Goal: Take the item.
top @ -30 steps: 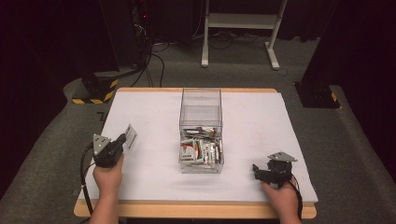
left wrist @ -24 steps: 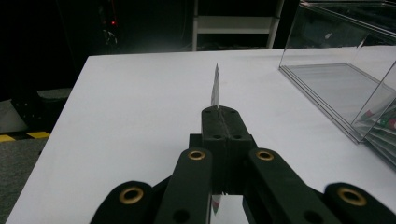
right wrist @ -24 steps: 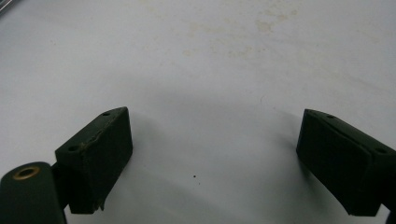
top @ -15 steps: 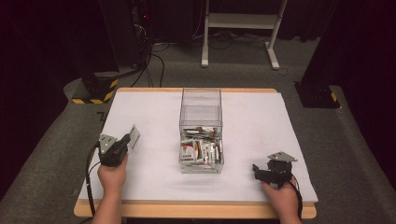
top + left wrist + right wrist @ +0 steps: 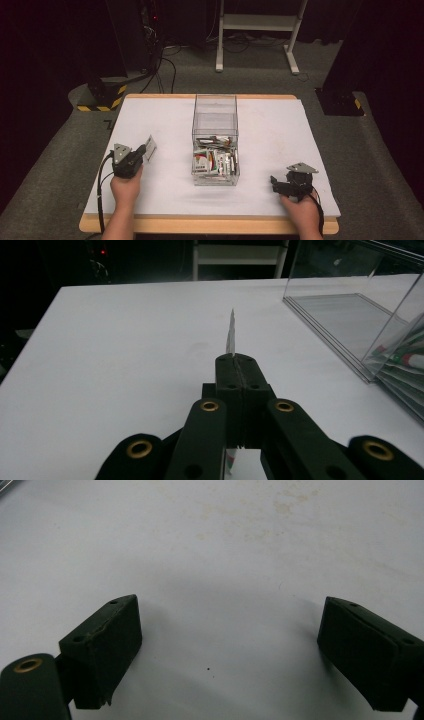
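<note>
Clear plastic box [image 5: 215,145] of packets sits mid-bench between my left gripper [image 5: 141,152], pinching a sachet [image 5: 150,148], and my right gripper [image 5: 274,184], fingers spread.

The big thing in the way is the clear box [image 5: 215,140] sitting mid-surface, tall walls, front half stuffed with packets [image 5: 215,161]. It splits the white surface [image 5: 270,130] into two lanes. The left lane is bare out to the edge, except the left tongs [image 5: 142,151] are there, clamped on a thin sachet [image 5: 230,334] that stands edge-up, near the box's left wall but apart from it. The right lane is bare too; the right tongs [image 5: 274,184] sit low near the front edge with jaws spread wide, just plain surface between them. The strip behind the box is bare too. Reaching into the box means going over its walls from above.
</note>
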`<action>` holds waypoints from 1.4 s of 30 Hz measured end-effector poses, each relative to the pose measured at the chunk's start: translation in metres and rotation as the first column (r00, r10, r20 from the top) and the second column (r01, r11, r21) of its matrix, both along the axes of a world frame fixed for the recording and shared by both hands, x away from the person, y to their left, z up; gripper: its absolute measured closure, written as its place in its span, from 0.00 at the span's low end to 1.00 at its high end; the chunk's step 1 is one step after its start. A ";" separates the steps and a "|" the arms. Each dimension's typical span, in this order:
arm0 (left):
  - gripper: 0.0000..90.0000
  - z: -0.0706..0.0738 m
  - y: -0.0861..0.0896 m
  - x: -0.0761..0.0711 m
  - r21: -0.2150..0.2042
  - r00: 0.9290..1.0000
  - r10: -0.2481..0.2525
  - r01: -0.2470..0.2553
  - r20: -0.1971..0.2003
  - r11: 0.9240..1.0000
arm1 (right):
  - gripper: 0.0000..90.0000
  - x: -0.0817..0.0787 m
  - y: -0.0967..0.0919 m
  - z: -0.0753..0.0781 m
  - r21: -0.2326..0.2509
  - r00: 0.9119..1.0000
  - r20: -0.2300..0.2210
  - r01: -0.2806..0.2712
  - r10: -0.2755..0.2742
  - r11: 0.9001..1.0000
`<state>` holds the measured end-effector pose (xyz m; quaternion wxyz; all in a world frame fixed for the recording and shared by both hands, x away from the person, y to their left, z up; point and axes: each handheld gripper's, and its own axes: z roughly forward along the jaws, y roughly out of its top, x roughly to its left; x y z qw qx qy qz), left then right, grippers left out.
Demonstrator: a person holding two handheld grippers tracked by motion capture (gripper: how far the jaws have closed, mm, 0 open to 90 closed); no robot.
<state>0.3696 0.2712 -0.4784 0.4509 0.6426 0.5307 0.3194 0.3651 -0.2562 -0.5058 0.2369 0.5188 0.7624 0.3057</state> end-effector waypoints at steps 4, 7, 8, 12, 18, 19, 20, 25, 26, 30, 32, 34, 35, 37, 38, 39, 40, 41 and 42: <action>0.83 0.003 -0.008 0.002 -0.070 0.992 -0.129 0.129 0.001 0.989 | 0.12 0.000 0.000 0.000 0.001 1.000 -0.001 0.001 -0.001 1.000; 0.74 0.011 -0.017 -0.001 -0.092 0.986 -0.168 0.168 0.016 0.981 | 0.12 0.000 0.000 0.000 0.000 1.000 -0.003 0.000 0.000 1.000; 0.74 0.012 -0.018 -0.001 -0.094 0.985 -0.169 0.170 0.018 0.981 | 0.12 0.000 0.000 0.000 0.000 1.000 -0.002 0.001 -0.001 1.000; 0.74 0.017 -0.022 -0.003 -0.080 0.984 -0.174 0.176 0.027 0.981 | 0.12 0.000 0.000 0.000 -0.002 1.000 0.000 0.000 0.000 1.000; 0.75 0.017 -0.023 -0.005 -0.068 0.986 -0.168 0.169 0.016 0.983 | 0.12 0.000 0.000 0.000 -0.001 1.000 0.000 0.000 0.000 1.000; 0.75 0.017 -0.023 -0.005 -0.066 0.986 -0.167 0.168 0.016 0.984 | 0.12 0.000 0.000 0.000 -0.001 1.000 0.000 0.000 0.000 1.000; 0.75 0.017 -0.022 -0.006 -0.065 0.986 -0.166 0.166 0.015 0.984 | 0.12 0.000 0.000 0.000 -0.001 1.000 0.000 0.000 0.000 1.000; 0.75 0.021 -0.021 -0.011 -0.070 0.986 -0.167 0.167 0.014 0.983 | 0.12 0.000 0.000 0.000 0.002 1.000 -0.001 0.000 0.000 1.000; 0.75 0.022 -0.021 -0.012 -0.068 0.986 -0.166 0.167 0.014 0.984 | 0.12 0.000 0.000 0.000 0.002 1.000 -0.001 0.001 -0.001 1.000; 0.75 0.026 -0.022 -0.018 -0.065 0.986 -0.167 0.167 0.014 0.984 | 0.12 0.000 0.000 0.000 0.002 1.000 0.000 0.000 0.000 1.000; 0.74 0.027 -0.021 -0.021 -0.056 0.986 -0.166 0.167 0.012 0.984 | 0.12 0.000 0.000 0.000 0.002 1.000 0.000 -0.001 0.001 1.000; 0.74 0.026 -0.021 -0.023 -0.055 0.986 -0.165 0.165 0.005 0.985 | 0.12 0.000 0.000 0.000 0.002 1.000 0.000 -0.001 0.001 1.000; 0.74 0.025 -0.021 -0.024 -0.051 0.986 -0.167 0.167 -0.003 0.985 | 0.12 0.000 0.000 0.000 0.002 1.000 0.000 0.000 0.000 1.000; 0.73 0.023 -0.020 -0.025 -0.047 0.985 -0.173 0.171 -0.022 0.984 | 0.12 0.000 0.000 0.000 0.002 1.000 0.001 -0.001 0.001 1.000; 0.72 0.022 -0.020 -0.026 -0.042 0.984 -0.173 0.172 -0.028 0.984 | 0.12 0.000 0.000 0.000 0.002 1.000 0.000 -0.001 0.001 1.000; 0.71 0.020 -0.020 -0.027 -0.038 0.984 -0.175 0.173 -0.035 0.984 | 0.12 0.000 0.000 0.000 0.003 1.000 0.000 -0.001 0.001 1.000; 0.71 0.019 -0.019 -0.028 -0.037 0.984 -0.173 0.172 -0.045 0.984 | 0.12 0.000 0.000 0.000 0.002 1.000 0.000 -0.002 0.002 1.000; 0.70 0.018 -0.019 -0.029 -0.032 0.983 -0.174 0.172 -0.051 0.985 | 0.12 0.000 0.000 0.000 0.002 1.000 0.001 -0.002 0.002 1.000; 0.69 0.017 -0.019 -0.029 -0.032 0.983 -0.175 0.174 -0.057 0.984 | 0.12 0.000 0.000 0.000 0.003 1.000 0.000 -0.001 0.001 1.000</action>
